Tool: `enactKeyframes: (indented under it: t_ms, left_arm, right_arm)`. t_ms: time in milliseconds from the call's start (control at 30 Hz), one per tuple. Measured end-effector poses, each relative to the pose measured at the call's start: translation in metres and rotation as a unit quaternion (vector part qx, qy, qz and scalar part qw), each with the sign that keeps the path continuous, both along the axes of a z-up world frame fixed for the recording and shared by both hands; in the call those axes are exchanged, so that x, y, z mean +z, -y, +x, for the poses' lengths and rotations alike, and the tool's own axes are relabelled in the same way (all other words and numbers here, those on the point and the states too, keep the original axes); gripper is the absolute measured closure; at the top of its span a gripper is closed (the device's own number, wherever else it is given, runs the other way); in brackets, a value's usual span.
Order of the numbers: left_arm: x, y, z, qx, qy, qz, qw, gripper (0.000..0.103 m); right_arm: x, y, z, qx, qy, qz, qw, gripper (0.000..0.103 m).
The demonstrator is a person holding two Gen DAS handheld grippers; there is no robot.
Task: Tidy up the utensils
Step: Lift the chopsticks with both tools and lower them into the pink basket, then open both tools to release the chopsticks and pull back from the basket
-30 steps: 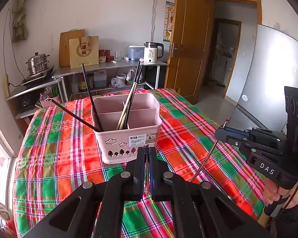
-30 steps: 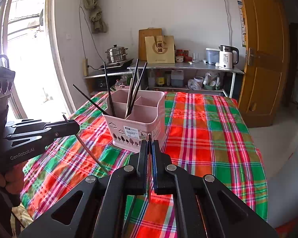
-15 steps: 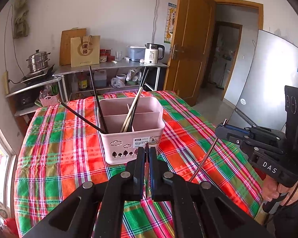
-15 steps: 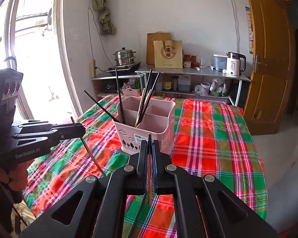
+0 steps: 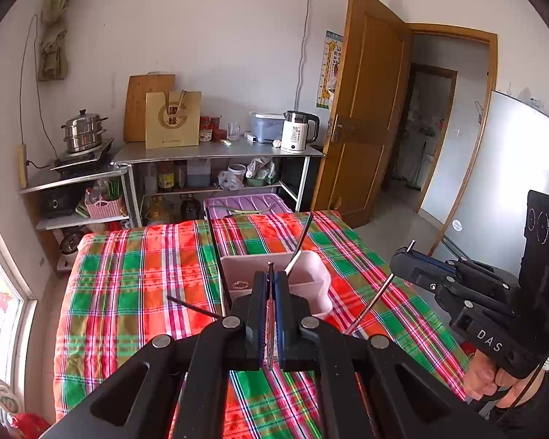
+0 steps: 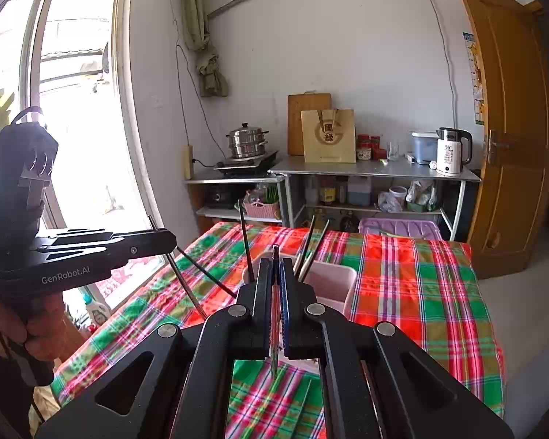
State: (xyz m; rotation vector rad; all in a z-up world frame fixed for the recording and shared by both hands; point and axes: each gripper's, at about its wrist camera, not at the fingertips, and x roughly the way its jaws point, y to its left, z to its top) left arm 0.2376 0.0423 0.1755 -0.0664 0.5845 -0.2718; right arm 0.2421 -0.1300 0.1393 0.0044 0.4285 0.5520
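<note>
A pink divided basket [image 5: 311, 281] [image 6: 333, 281] stands on the plaid tablecloth [image 5: 128, 292] and holds several dark chopsticks, leaning left and right. My left gripper [image 5: 271, 274] [image 6: 170, 237] is shut on a thin metal chopstick [image 6: 185, 285], which hangs slanting down toward the table. My right gripper [image 6: 276, 261] [image 5: 399, 259] is shut on another metal chopstick [image 5: 369, 307], also slanting down. Both grippers hover above the table on the near side of the basket, left and right of it. The fingers hide the basket's near wall.
Behind the table stand metal shelves with a steamer pot [image 5: 84, 131], a paper bag [image 5: 172, 119] and a white kettle [image 5: 298, 131]. A purple bin lid [image 5: 245, 205] sits past the far table edge. An open door [image 5: 369, 109] and a fridge [image 5: 501, 168] stand right, a window [image 6: 73, 109] left.
Both grippers have risen and drawn back from the basket, each still shut on its chopstick. The basket now sits lower and smaller in both views.
</note>
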Motion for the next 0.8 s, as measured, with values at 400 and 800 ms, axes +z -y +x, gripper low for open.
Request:
enactKeyframes:
  t_ms: [400, 800]
  left_arm:
    - [0.021, -0.012, 0.054, 0.017, 0.009, -0.007, 0.9998, 0.099]
    - [-0.038, -0.021, 0.097, 0.022, -0.035, -0.012, 0.9991, 0.099]
  right_arm:
    - [0.013, -0.018, 0.043, -0.007, 0.02, 0.023, 1.0, 0.099]
    - [-0.033, -0.029, 0.07, -0.011, -0.014, 0.011, 1.0, 0.099]
